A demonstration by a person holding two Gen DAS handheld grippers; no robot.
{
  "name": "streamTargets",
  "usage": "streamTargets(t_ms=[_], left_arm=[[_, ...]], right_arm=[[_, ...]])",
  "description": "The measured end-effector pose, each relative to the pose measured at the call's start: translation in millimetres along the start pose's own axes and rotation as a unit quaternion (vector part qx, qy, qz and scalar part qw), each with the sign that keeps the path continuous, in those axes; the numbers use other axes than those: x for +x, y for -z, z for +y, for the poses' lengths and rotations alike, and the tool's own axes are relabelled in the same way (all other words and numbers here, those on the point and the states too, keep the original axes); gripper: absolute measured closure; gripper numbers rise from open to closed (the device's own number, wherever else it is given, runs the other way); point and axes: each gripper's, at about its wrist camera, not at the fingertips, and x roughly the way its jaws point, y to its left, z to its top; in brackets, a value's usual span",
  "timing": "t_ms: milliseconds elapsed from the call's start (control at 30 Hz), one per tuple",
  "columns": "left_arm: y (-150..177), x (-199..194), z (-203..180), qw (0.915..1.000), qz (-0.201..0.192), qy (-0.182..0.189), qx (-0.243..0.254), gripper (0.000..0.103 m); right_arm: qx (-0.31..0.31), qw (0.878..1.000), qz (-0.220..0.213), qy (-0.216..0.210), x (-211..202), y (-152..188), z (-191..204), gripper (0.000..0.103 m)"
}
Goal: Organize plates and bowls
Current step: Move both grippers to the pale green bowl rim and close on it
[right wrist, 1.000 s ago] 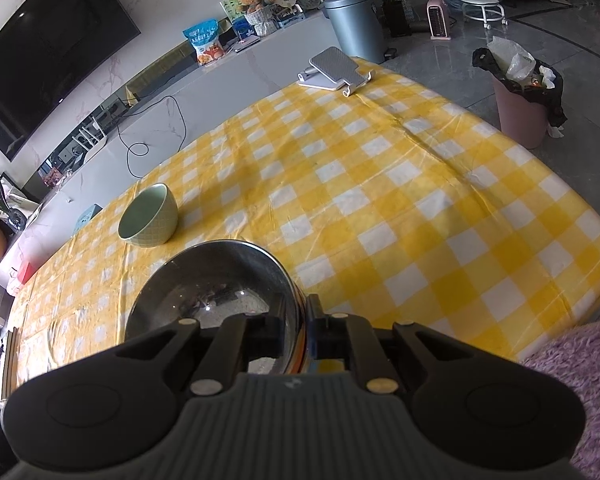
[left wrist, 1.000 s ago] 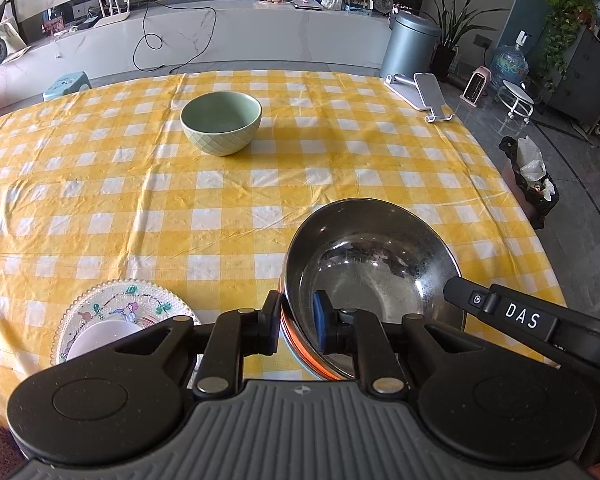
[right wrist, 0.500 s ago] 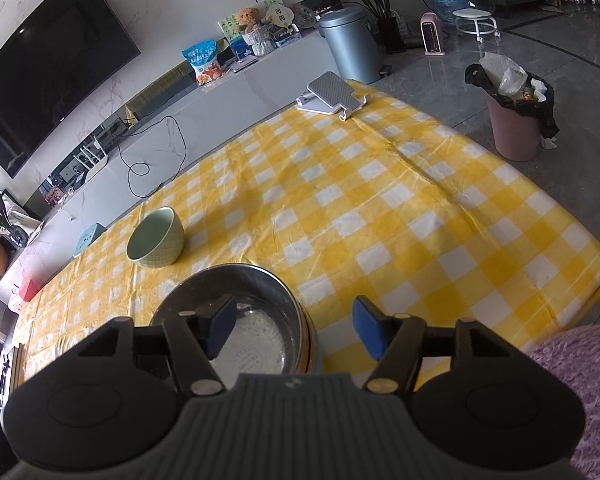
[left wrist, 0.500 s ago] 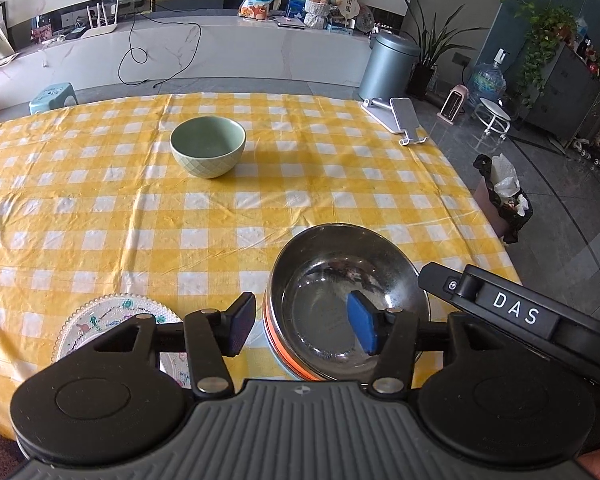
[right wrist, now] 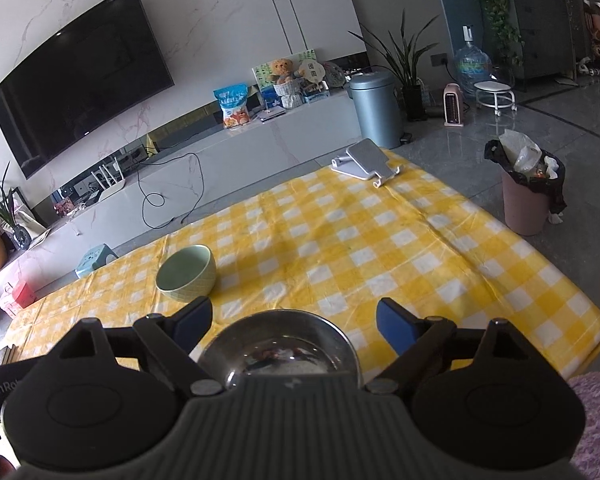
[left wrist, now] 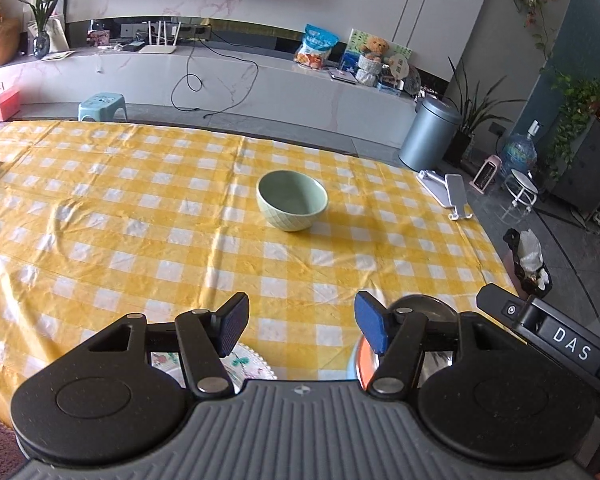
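Observation:
A steel bowl (right wrist: 284,344) sits on an orange-rimmed dish near the table's front edge; in the left wrist view only its edge (left wrist: 424,306) shows behind my right finger. My right gripper (right wrist: 292,320) hangs above the steel bowl, its jaws opening with nothing pressed between them. My left gripper (left wrist: 298,320) is lifted over bare cloth, jaws opening and empty. A pale green bowl (left wrist: 292,200) (right wrist: 186,268) stands alone mid-table. A patterned plate (left wrist: 244,362) lies under the left gripper's left finger, mostly hidden.
The table wears a yellow checked cloth (left wrist: 140,220). A grey phone stand (left wrist: 446,192) (right wrist: 366,158) sits at the far right corner. Beyond the table's right edge stand a pink waste bin (right wrist: 528,200) and a grey can (right wrist: 374,108).
Both grippers let go of the steel bowl's rim, opened wide and lifted back from it. The left one swung left, so the bowl slid toward the lower right of its view.

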Motion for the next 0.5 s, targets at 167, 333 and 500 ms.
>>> streamTargets(t_ms=[167,333,500], left_arm=[[-8,4,32,0.9993,-0.009,-0.009,-0.034,0.031],[-16,10,55,0.9983,-0.013,-0.014,-0.055,0.031],[-24,20,72,0.9974,-0.009,-0.016,-0.069,0.031]], right_arm=[[-0.017,1.000,0.012,-0.016,17,-2,22,0.014],[-0.024,0.999,0.028,-0.022,37,-6,41,0.013],[-0.034,0.998,0.043,-0.023,59,-9,62,0.013]])
